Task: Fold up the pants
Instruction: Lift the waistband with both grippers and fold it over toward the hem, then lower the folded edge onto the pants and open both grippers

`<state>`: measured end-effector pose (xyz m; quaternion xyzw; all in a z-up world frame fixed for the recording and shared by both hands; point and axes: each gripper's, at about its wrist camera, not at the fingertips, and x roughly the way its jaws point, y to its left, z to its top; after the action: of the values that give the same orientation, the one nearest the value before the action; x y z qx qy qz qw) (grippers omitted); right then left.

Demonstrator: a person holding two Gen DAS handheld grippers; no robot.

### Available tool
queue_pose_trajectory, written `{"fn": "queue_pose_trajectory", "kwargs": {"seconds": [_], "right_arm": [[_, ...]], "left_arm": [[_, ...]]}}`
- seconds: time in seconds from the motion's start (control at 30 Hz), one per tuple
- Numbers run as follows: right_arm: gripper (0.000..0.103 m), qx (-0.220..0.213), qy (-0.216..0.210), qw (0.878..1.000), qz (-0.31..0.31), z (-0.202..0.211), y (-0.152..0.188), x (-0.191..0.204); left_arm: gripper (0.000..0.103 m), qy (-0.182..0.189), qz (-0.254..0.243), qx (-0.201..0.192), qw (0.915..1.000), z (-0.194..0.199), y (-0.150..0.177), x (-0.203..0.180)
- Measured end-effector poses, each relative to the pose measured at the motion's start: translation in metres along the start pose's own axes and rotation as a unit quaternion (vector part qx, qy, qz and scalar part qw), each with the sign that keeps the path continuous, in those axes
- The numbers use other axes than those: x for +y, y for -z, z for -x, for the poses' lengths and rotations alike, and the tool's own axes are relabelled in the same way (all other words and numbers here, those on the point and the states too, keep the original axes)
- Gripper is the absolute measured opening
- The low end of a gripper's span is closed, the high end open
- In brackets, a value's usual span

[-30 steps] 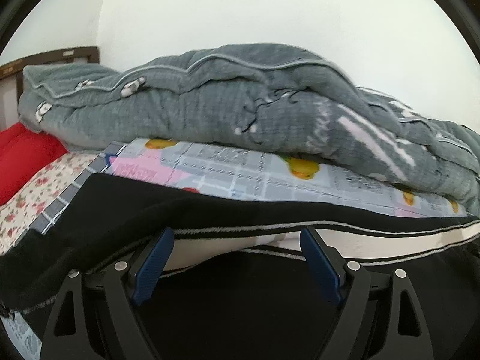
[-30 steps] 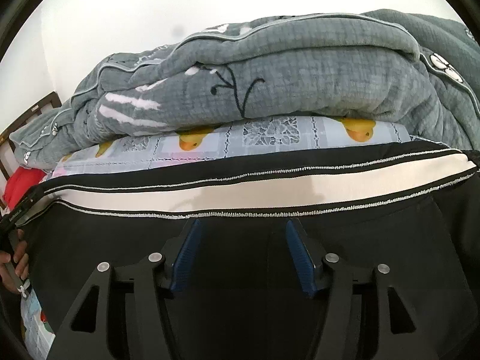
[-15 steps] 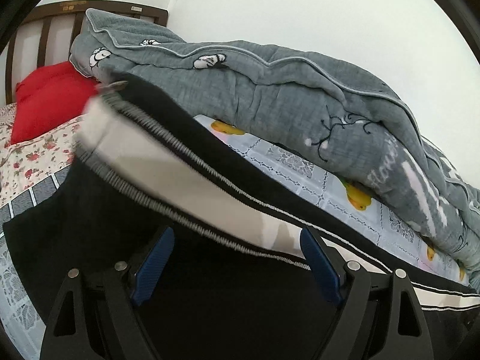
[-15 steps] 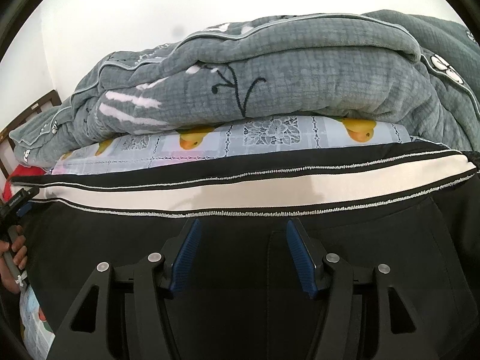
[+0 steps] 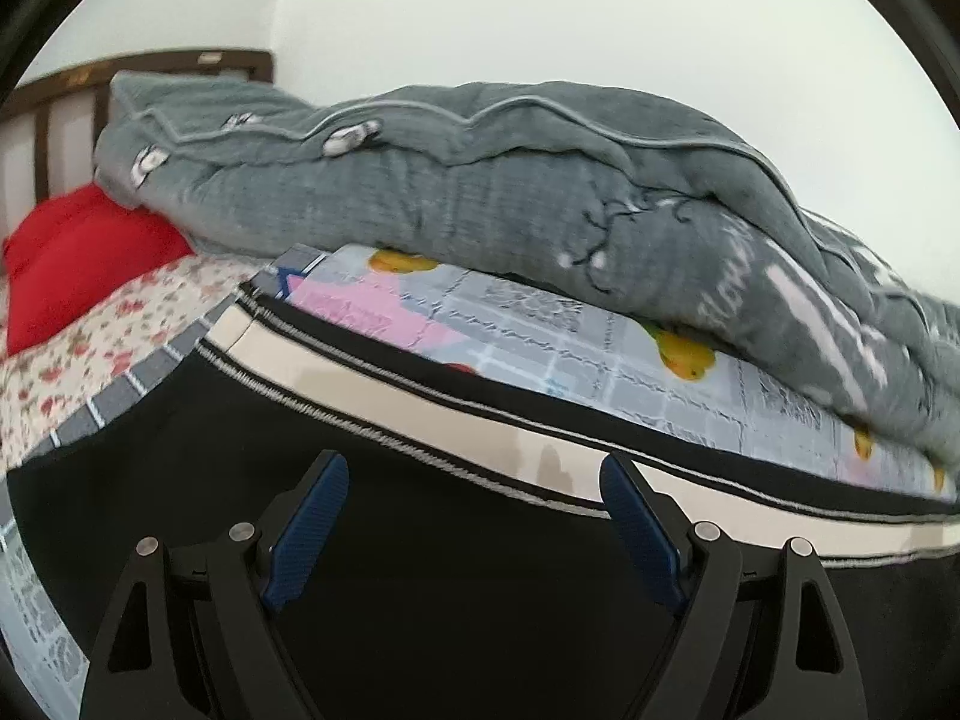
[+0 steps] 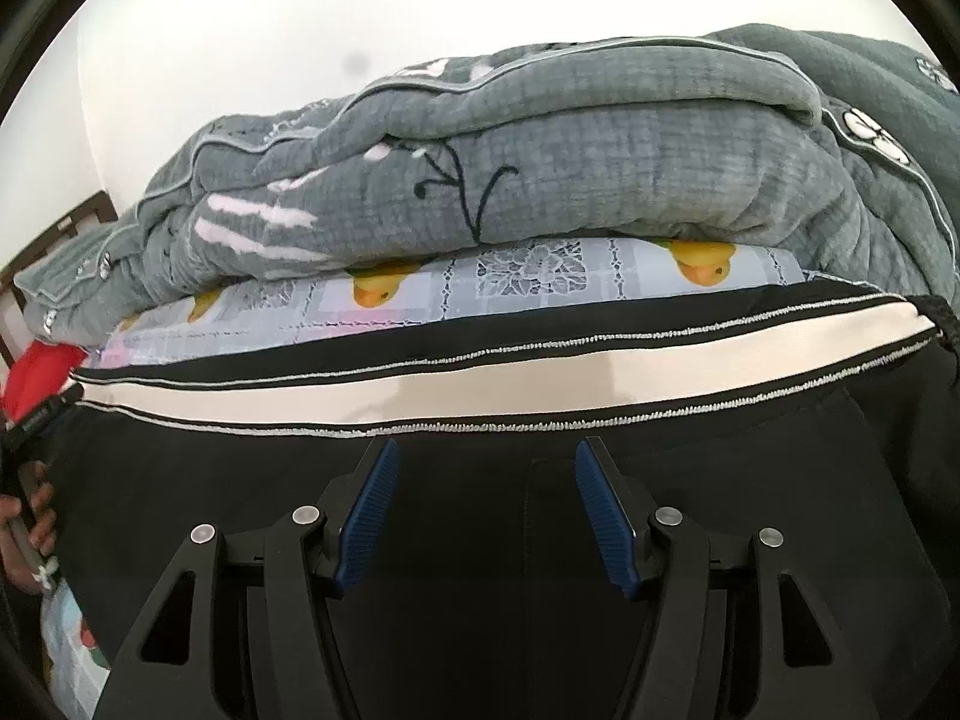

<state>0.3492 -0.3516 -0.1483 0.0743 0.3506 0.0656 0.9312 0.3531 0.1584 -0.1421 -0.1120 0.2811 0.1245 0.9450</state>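
Black pants point(image 5: 456, 564) with a cream side stripe point(image 5: 420, 414) edged in white stitching lie flat on the bed. They also show in the right wrist view point(image 6: 480, 540), the stripe point(image 6: 480, 387) running left to right. My left gripper point(image 5: 474, 474) is open just above the black cloth, near the stripe, holding nothing. My right gripper point(image 6: 486, 462) is open above the black cloth just below the stripe, holding nothing. The left gripper's edge and the hand point(image 6: 30, 516) holding it show at the far left of the right wrist view.
A bulky grey quilt point(image 5: 480, 192) point(image 6: 540, 168) lies heaped behind the pants on a duck-print sheet point(image 5: 570, 348) point(image 6: 528, 276). A red pillow point(image 5: 72, 252), a floral sheet point(image 5: 90, 348) and a wooden headboard point(image 5: 120, 69) are at the left. A white wall stands behind.
The left end of the pants, lifted and moving half a second ago, now lies flat on the bed. The left gripper view has swung back to the right. The right gripper has hardly moved.
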Motion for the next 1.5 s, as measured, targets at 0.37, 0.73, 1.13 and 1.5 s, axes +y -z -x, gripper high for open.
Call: {"fn": "queue_pose_trajectory", "kwargs": {"seconds": [0.37,0.73,1.13,1.5], "right_arm": [[0.061,-0.004,0.046,0.998,0.032,0.017,-0.004,0.008],[0.061,-0.011,0.074,0.997,0.007,0.118,0.059,-0.021],[0.061,0.029,0.065,0.995,-0.066,0.148,0.131,-0.055],[0.061,0.046,0.052,0.994,-0.079,0.134,0.116,-0.058]], "left_arm": [[0.085,0.034,-0.007,-0.010,0.9993,0.007,0.001,-0.005],[0.085,0.056,-0.042,-0.018,0.9974,0.033,0.014,-0.015],[0.084,0.119,-0.001,0.115,0.9861,0.124,0.104,0.026],[0.083,0.126,0.035,0.162,0.9780,0.116,0.105,0.023]]}}
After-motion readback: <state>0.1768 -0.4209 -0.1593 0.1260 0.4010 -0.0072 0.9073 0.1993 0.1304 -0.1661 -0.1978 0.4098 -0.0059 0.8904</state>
